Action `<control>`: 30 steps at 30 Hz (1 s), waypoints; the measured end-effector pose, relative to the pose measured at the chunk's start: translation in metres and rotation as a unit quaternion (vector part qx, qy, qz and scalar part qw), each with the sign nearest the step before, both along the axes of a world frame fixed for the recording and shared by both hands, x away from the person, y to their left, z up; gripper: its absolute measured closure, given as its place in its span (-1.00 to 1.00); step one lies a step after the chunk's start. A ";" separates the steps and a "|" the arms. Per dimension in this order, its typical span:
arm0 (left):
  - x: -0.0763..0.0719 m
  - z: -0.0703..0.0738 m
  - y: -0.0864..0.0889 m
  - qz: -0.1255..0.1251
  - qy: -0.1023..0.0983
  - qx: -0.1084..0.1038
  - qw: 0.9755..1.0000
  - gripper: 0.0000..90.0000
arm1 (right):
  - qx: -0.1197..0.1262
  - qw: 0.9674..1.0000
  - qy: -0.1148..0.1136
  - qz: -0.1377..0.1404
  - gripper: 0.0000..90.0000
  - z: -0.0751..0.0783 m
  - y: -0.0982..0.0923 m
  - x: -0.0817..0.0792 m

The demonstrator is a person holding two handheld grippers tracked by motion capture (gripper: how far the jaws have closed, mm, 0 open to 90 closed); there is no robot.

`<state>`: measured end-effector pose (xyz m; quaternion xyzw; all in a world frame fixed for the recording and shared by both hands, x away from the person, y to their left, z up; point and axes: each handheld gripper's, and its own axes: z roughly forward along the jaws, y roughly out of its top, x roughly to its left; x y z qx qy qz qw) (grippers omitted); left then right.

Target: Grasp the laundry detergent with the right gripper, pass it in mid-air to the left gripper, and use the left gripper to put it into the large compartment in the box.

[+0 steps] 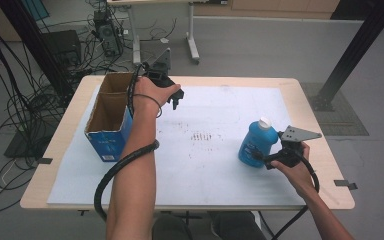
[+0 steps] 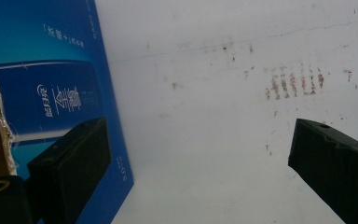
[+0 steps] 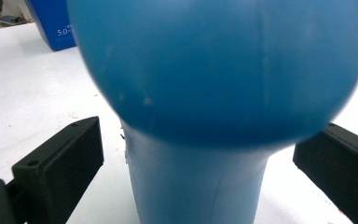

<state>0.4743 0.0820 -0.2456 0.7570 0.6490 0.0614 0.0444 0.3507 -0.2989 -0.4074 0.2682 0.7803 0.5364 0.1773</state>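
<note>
Straddling the one blue plastic bottle with a white cap [image 1: 256, 142], the right gripper [image 1: 271, 159] has its jaws spread on either side of the bottle's base, apparently not pinching yet. The bottle stands on the white tabletop [image 1: 215, 165], right of centre, well apart from the single open blue cardboard box [image 1: 109, 114] at the left. Beside that box, the left gripper [image 1: 176, 98] hangs spread and empty. Judging by this, any boxing of the bottle remains undone.

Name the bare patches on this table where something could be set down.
The widest free patch lies between the open box and the blue bottle. The near edge of the white sheet is bare too. Around the bottle, the right tool crowds things.
</note>
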 end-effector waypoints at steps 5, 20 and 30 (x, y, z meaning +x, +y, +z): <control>0.001 -0.001 -0.001 -0.005 0.001 0.001 1.000 -0.86 | 0.000 1.000 0.000 0.000 -0.97 0.000 0.000 0.000; 0.001 0.000 -0.004 -0.006 0.000 -0.001 1.000 -0.87 | 0.002 1.000 -0.001 0.001 -0.97 -0.001 0.001 0.000; 0.002 -0.002 -0.007 -0.009 0.001 -0.002 1.000 -0.87 | 0.003 1.000 -0.002 0.002 -0.97 -0.001 0.002 0.000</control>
